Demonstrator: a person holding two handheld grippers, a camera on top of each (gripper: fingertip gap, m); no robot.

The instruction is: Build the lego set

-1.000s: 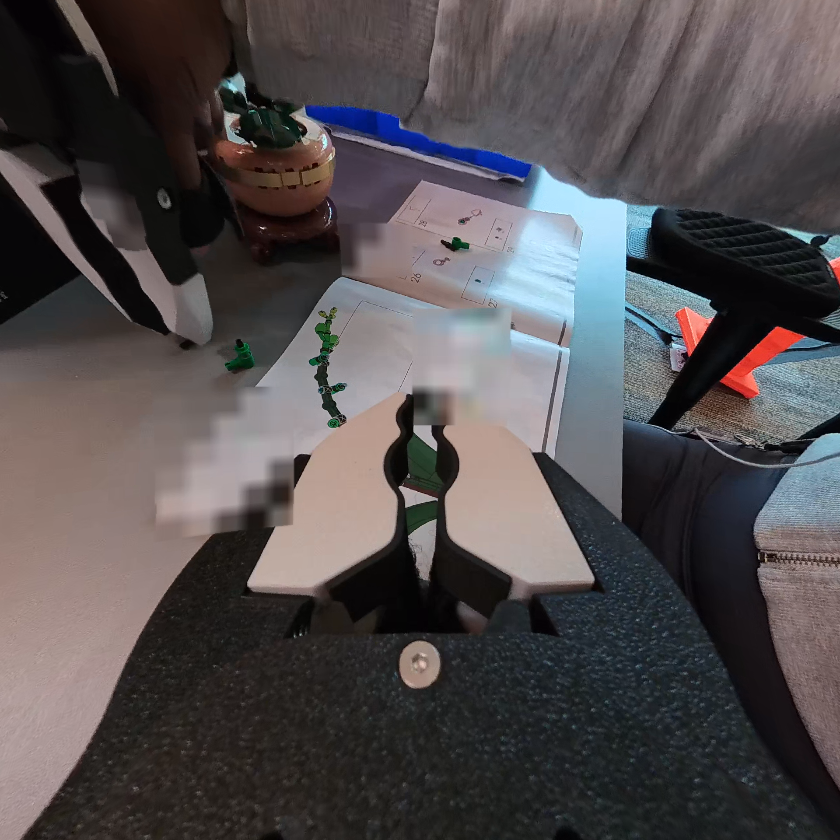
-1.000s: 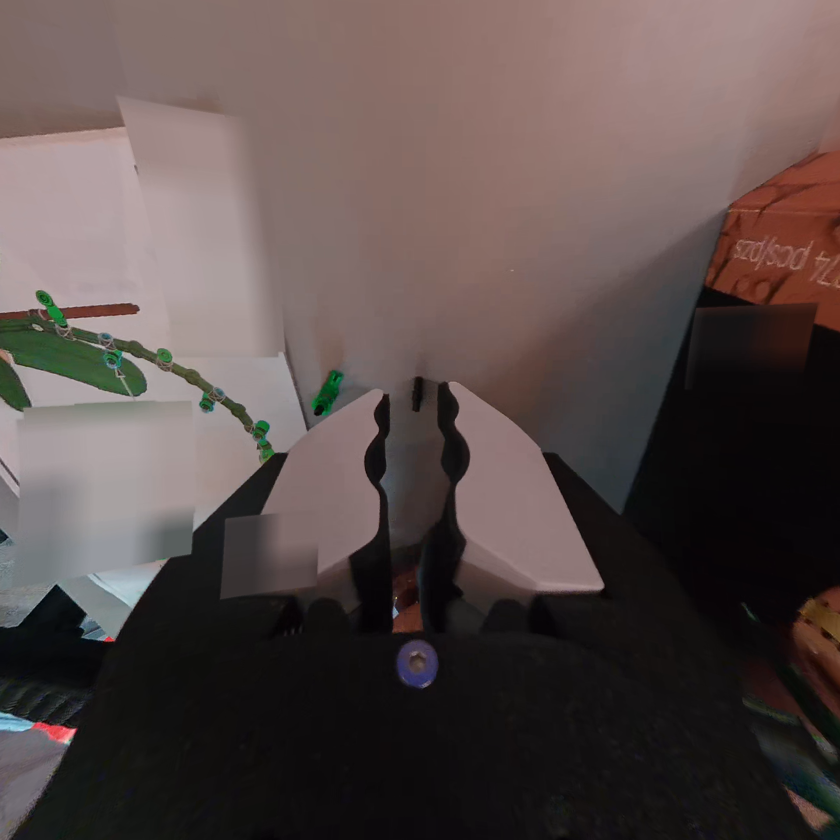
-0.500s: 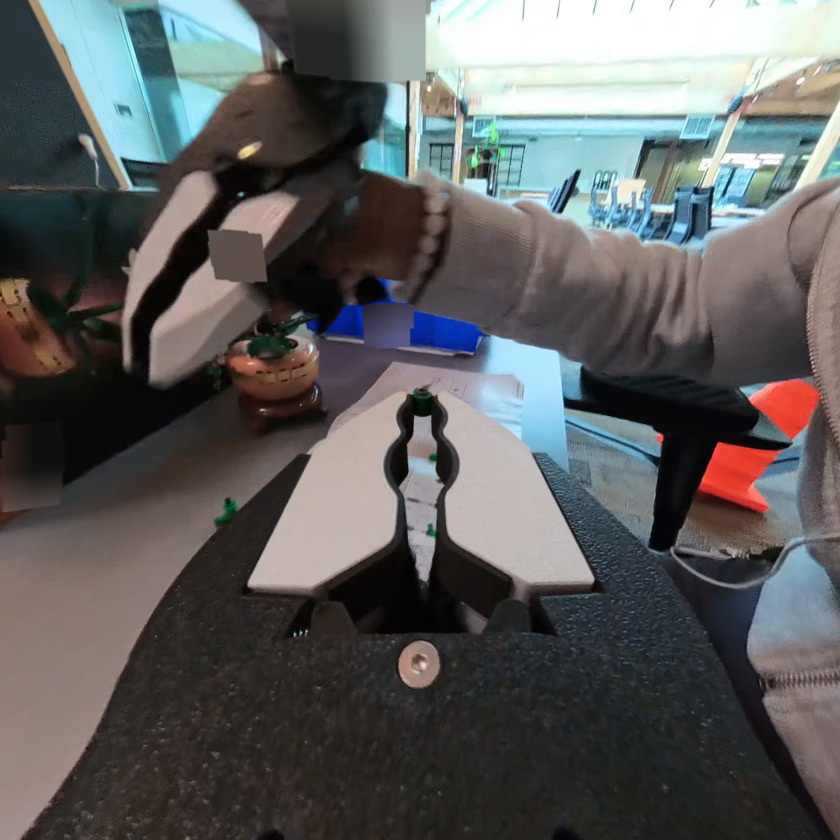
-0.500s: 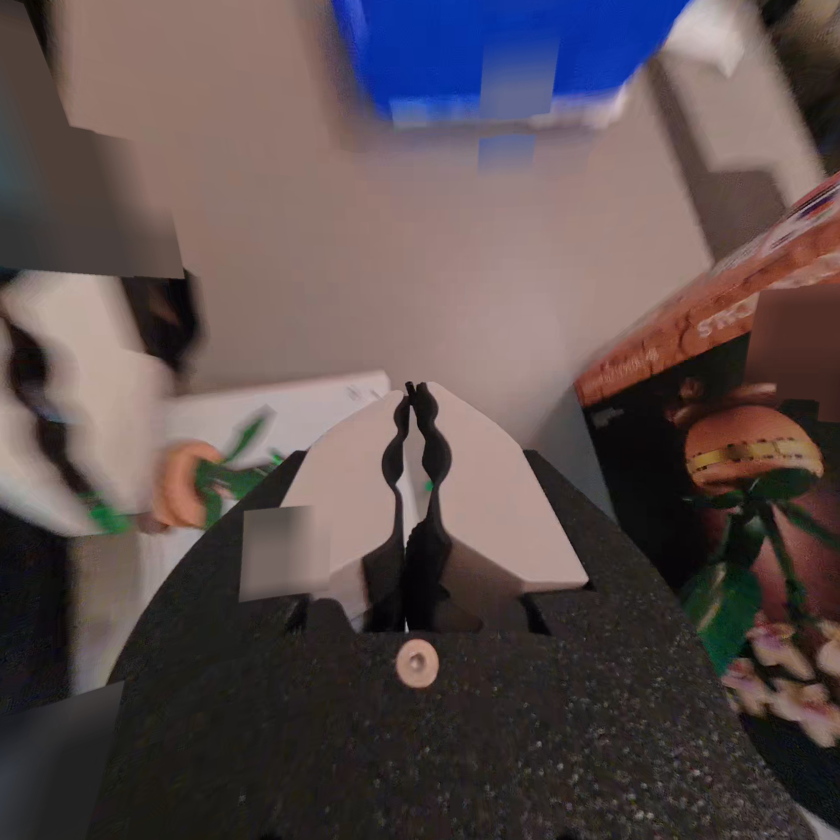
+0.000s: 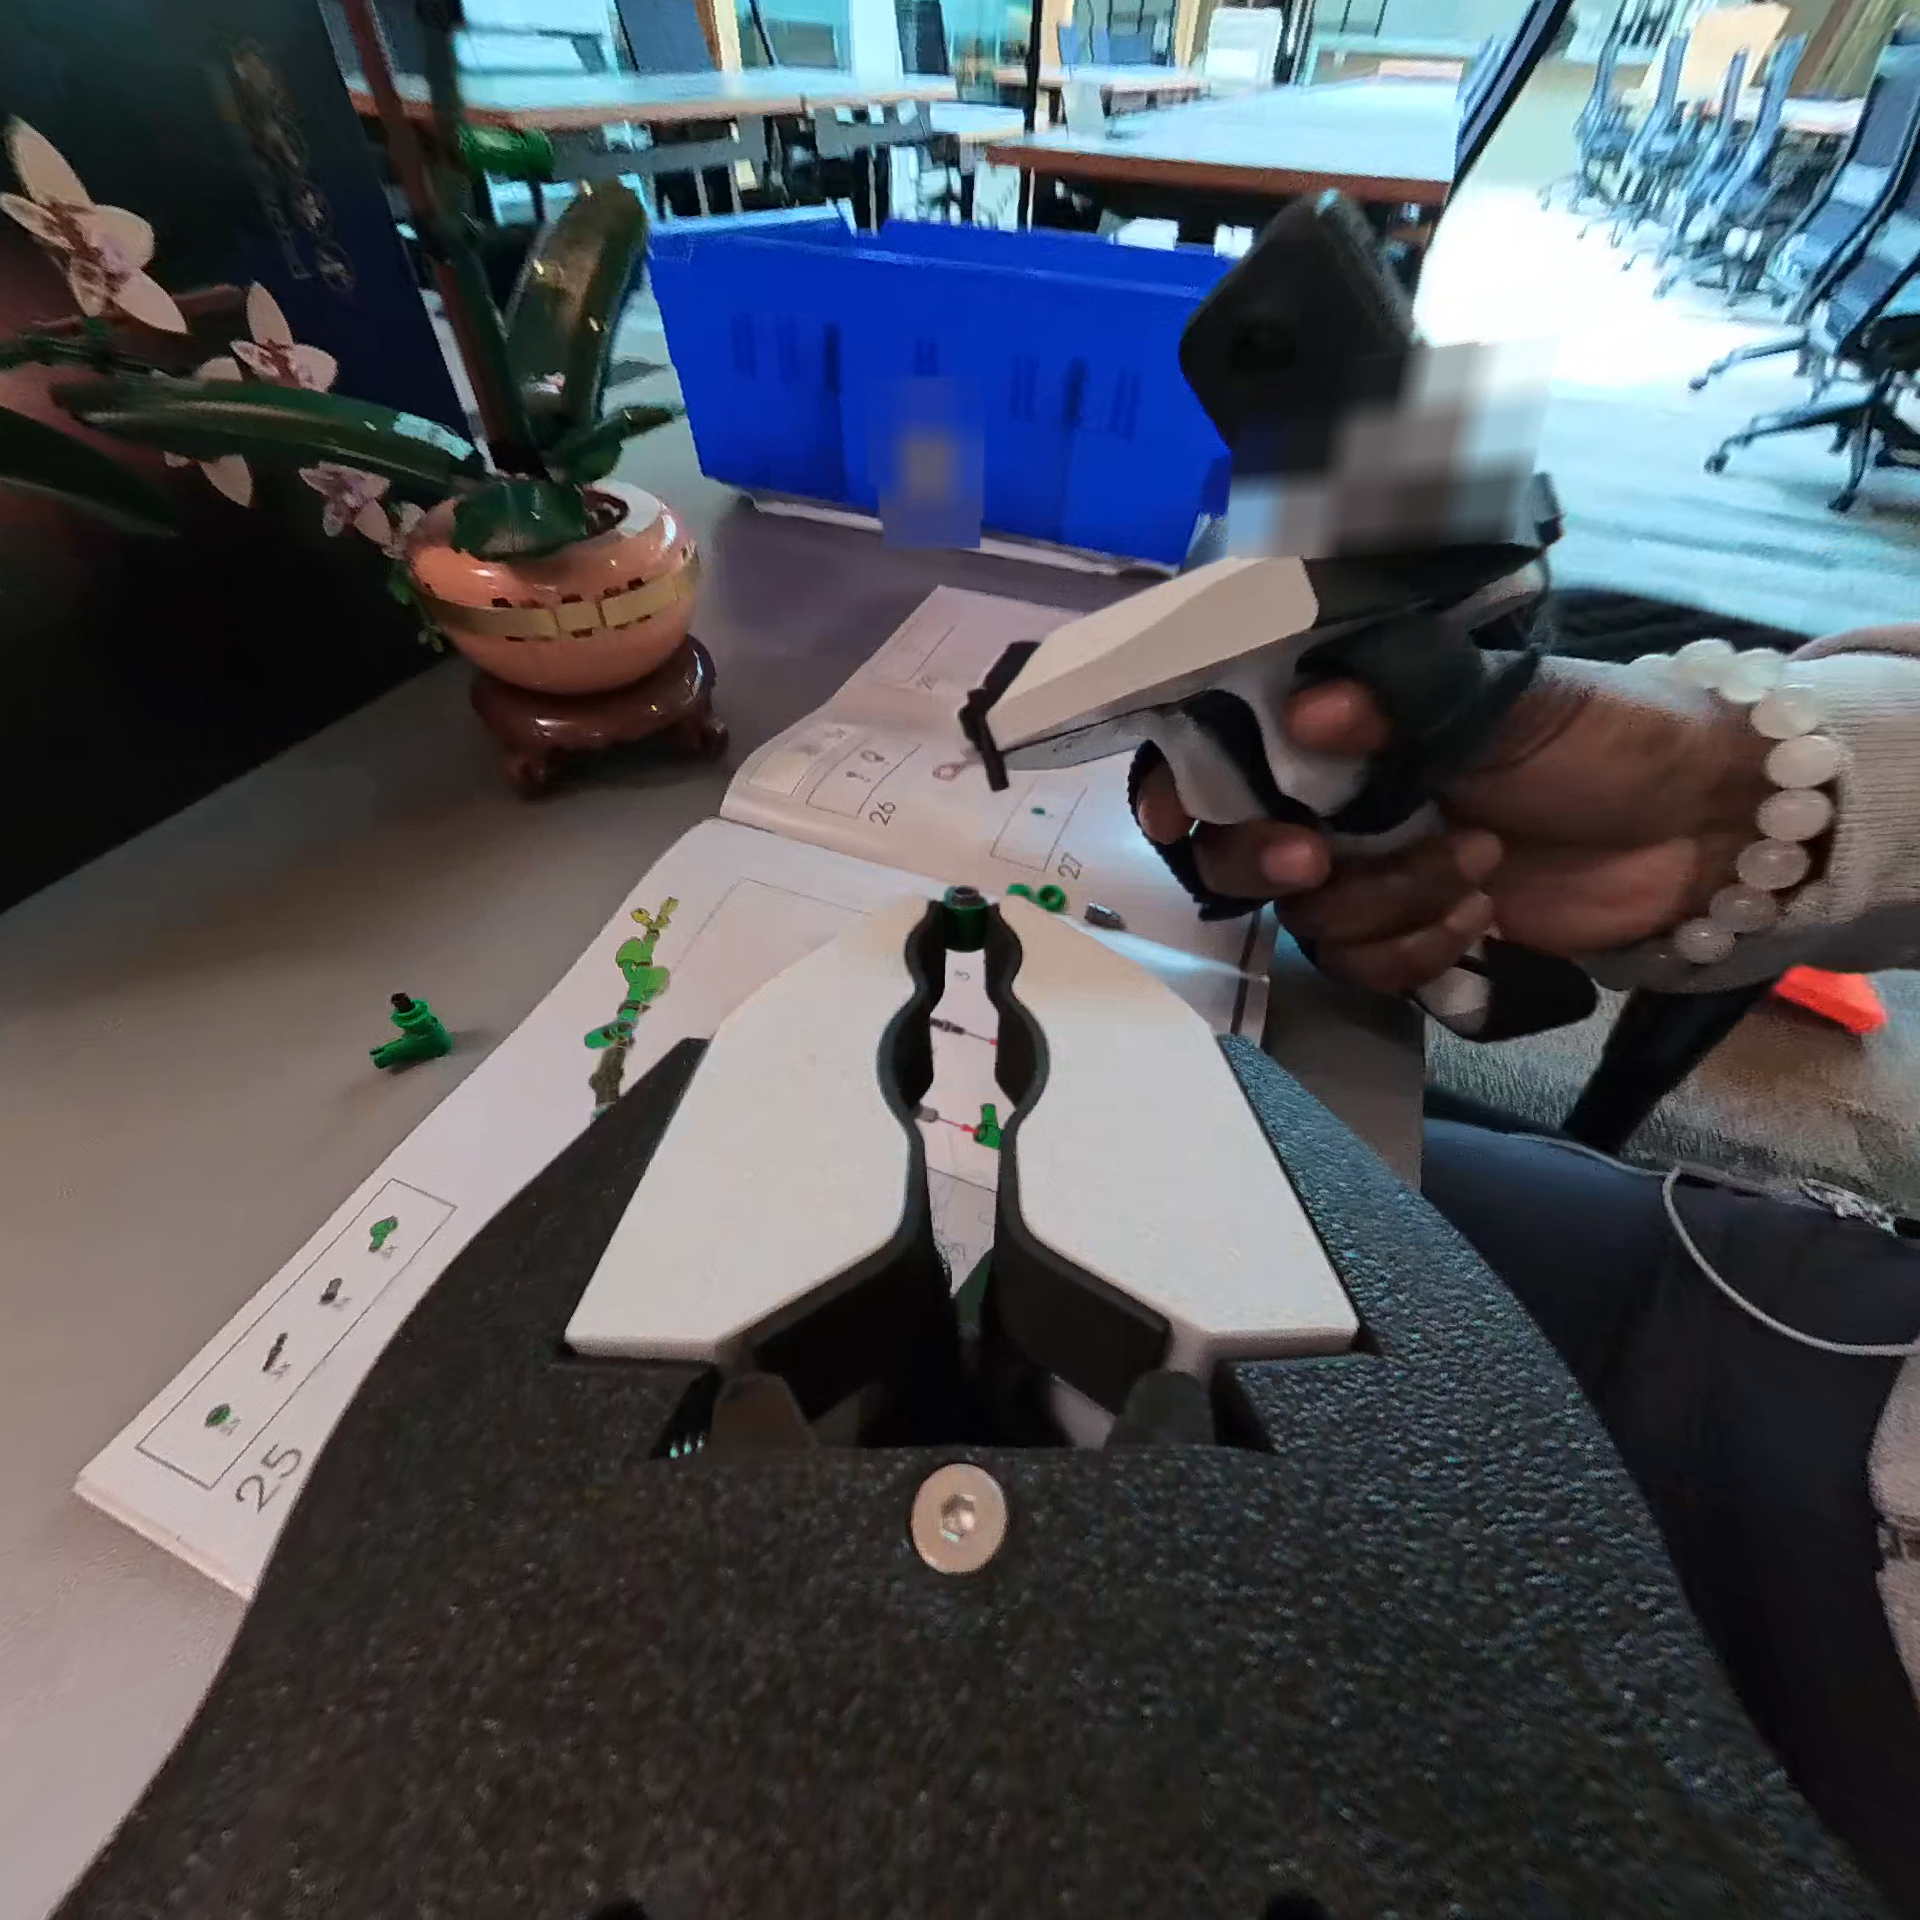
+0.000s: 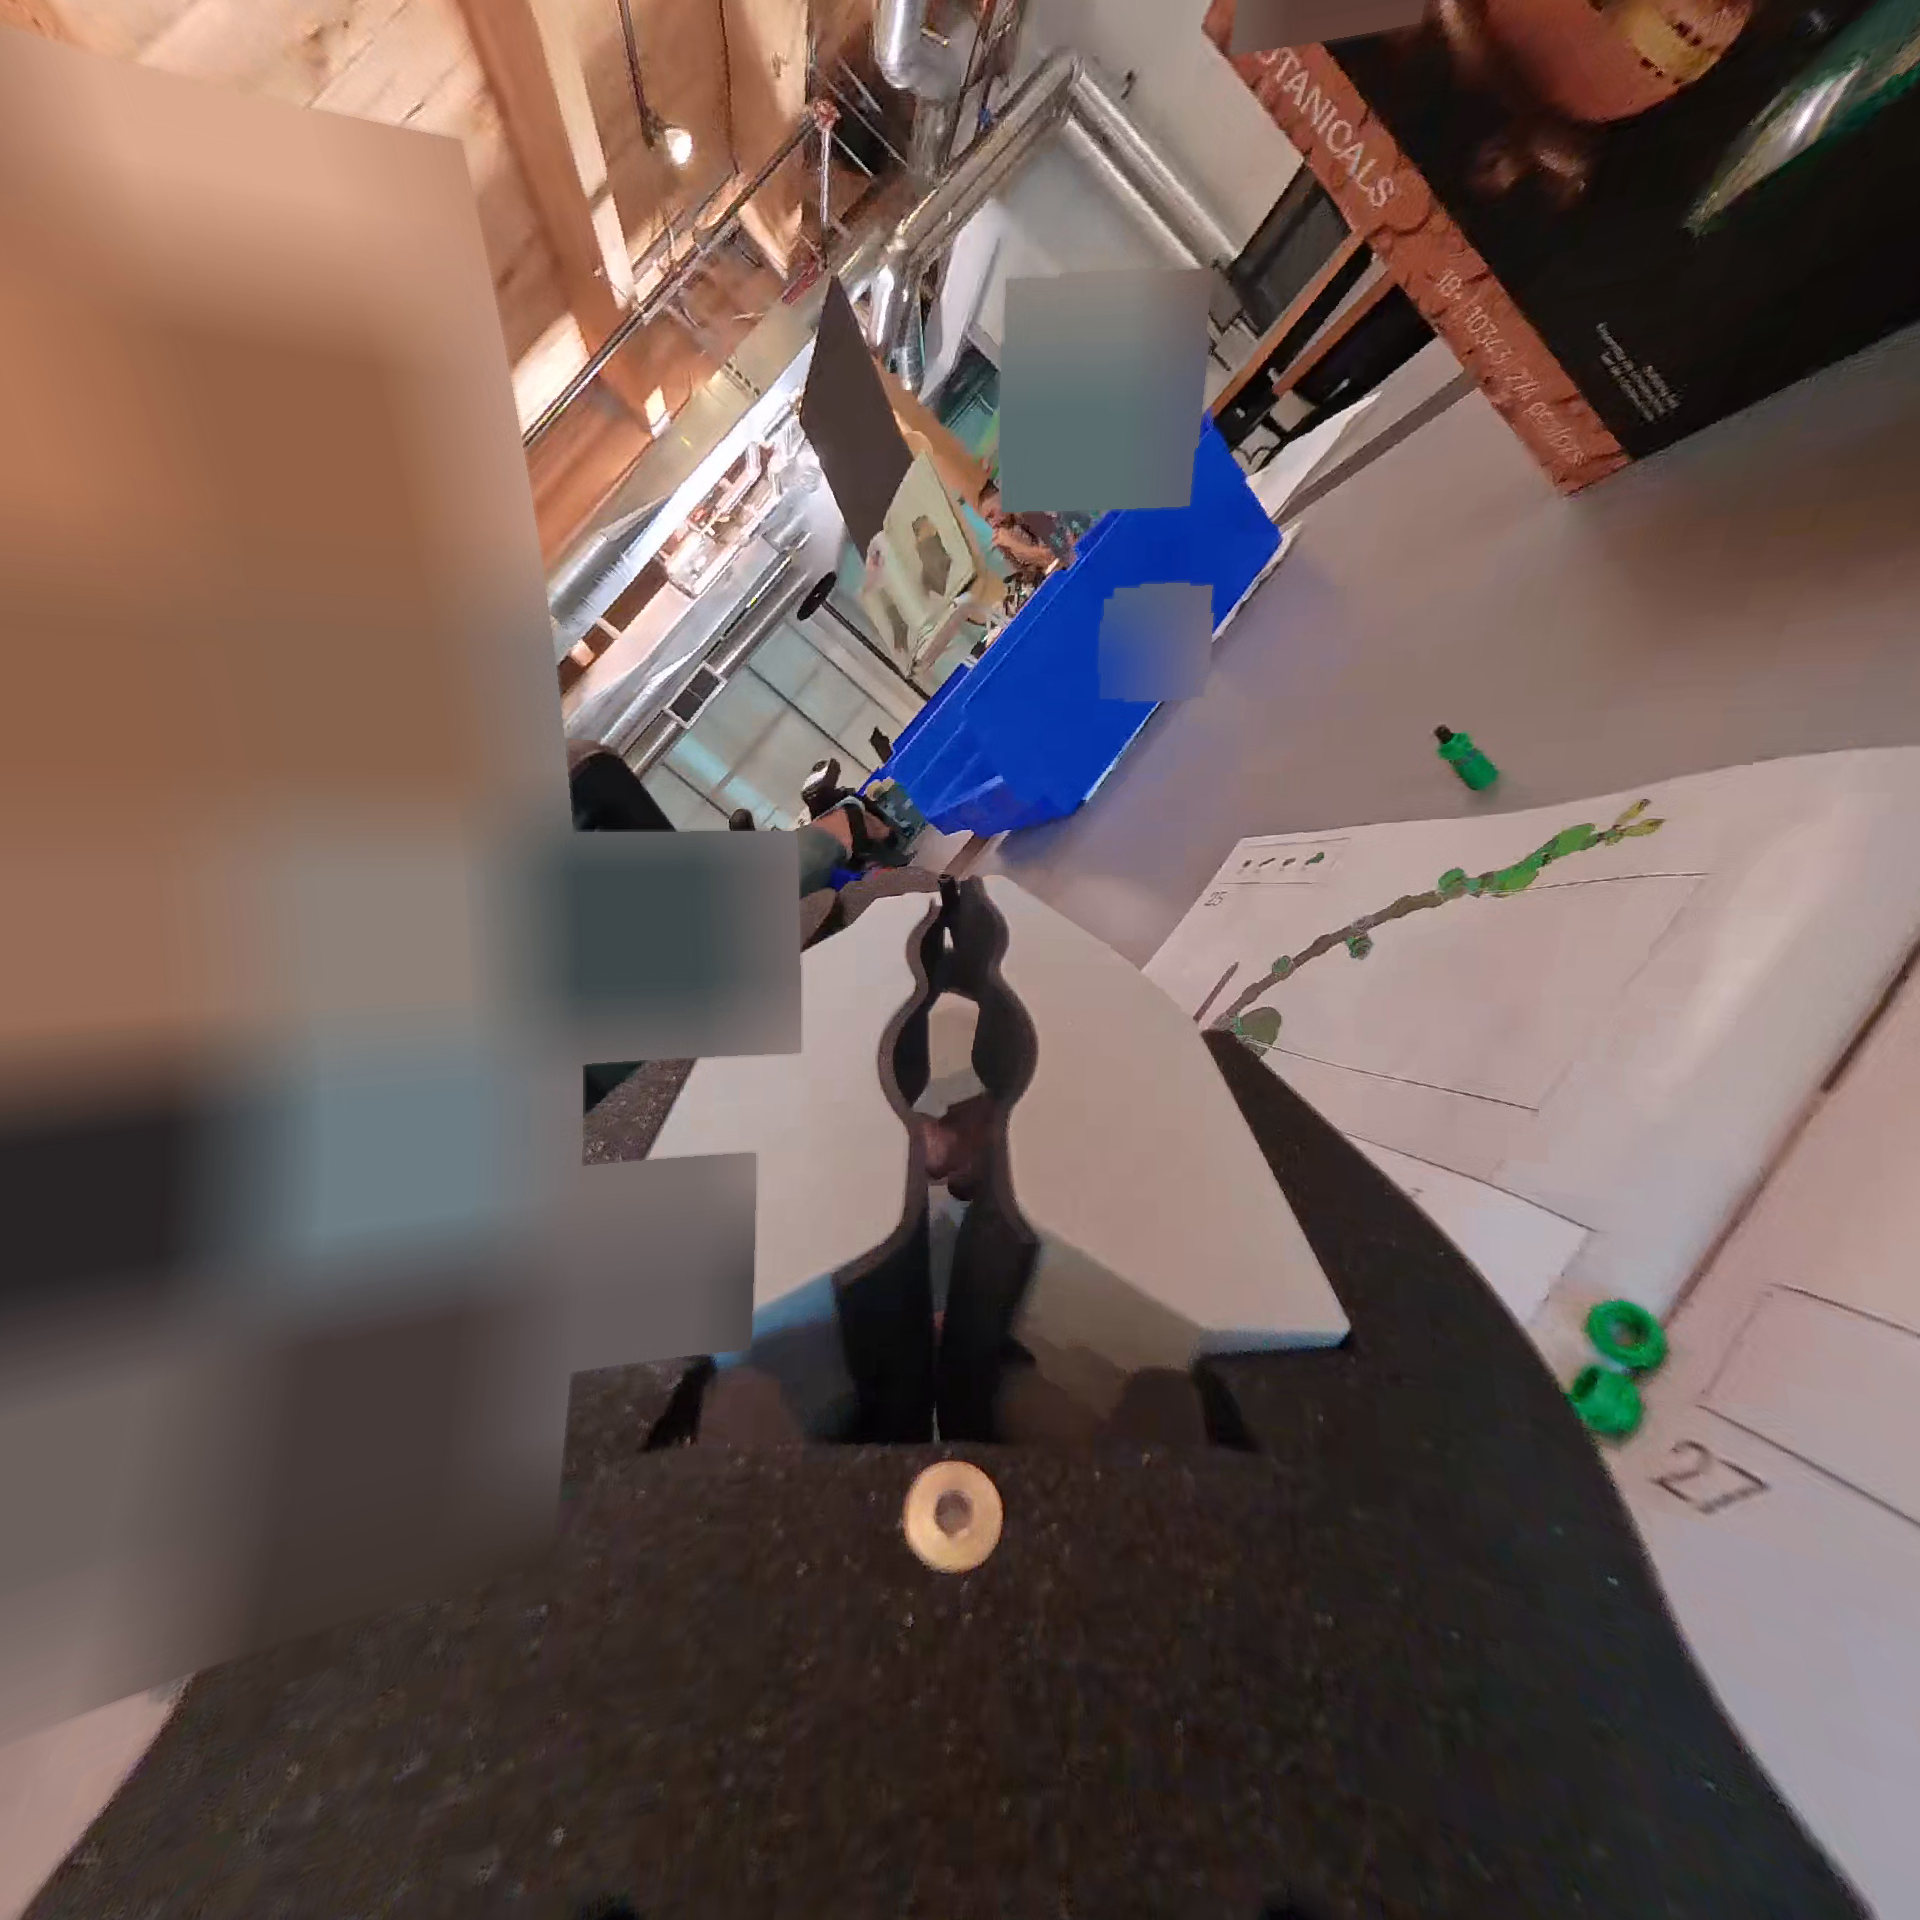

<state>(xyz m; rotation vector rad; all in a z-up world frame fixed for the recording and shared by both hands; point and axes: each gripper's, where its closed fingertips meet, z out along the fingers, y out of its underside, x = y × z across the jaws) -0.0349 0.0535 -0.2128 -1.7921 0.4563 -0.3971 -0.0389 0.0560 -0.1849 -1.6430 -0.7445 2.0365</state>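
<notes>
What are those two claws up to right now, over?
Left claw pinching a small green piece above the open booklet. Right claw shut on a tiny black pin, raised. Loose green bits on table.

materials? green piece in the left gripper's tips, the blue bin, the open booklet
Green piece pinched in the left gripper: looks like moulded hard plastic, saturated colour, slight sheen, dark bore on top.
Blue bin: probably rigid plastic, uniform colour, moulded ribs, semi-gloss walls.
Booklet: printed paper, pages curving up at the fold, some glare suggesting a light coating.
</notes>
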